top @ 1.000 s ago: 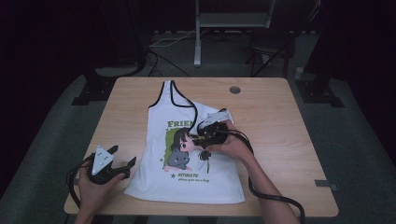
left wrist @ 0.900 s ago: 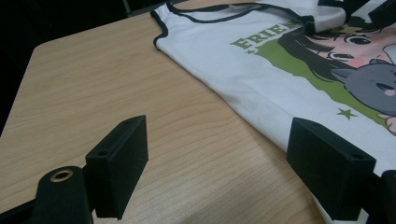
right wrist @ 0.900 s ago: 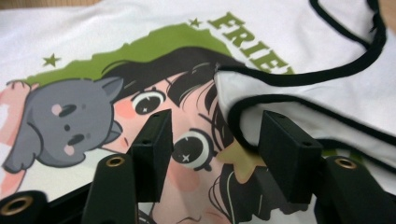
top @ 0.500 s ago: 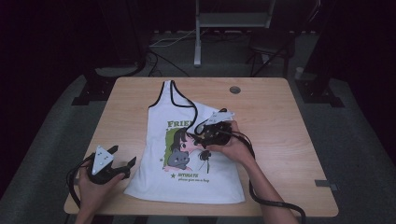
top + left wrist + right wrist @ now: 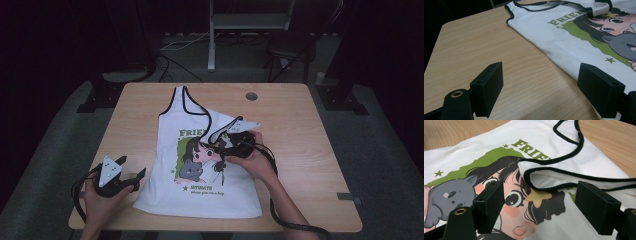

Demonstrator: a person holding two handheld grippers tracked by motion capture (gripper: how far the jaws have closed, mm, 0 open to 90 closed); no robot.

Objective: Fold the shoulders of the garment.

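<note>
Dim surroundings frame a pale wooden table [image 5: 310,150], where we see a white tank top [image 5: 200,185] lying flat across its middle, hem toward the person, printed with a green panel, a cartoon girl and a grey cat. Its black-trimmed right strap [image 5: 554,173] is folded over onto the print, near the girl's hair. Our right gripper [image 5: 226,146] hovers just above that fold; its jaws have just been opening and now stand wide, with the strap's edge in the gap between them and no pad pressing on it. Our left gripper [image 5: 131,181] rests on bare wood just beside the shirt's lower left edge, jaws spread and holding nothing.
</note>
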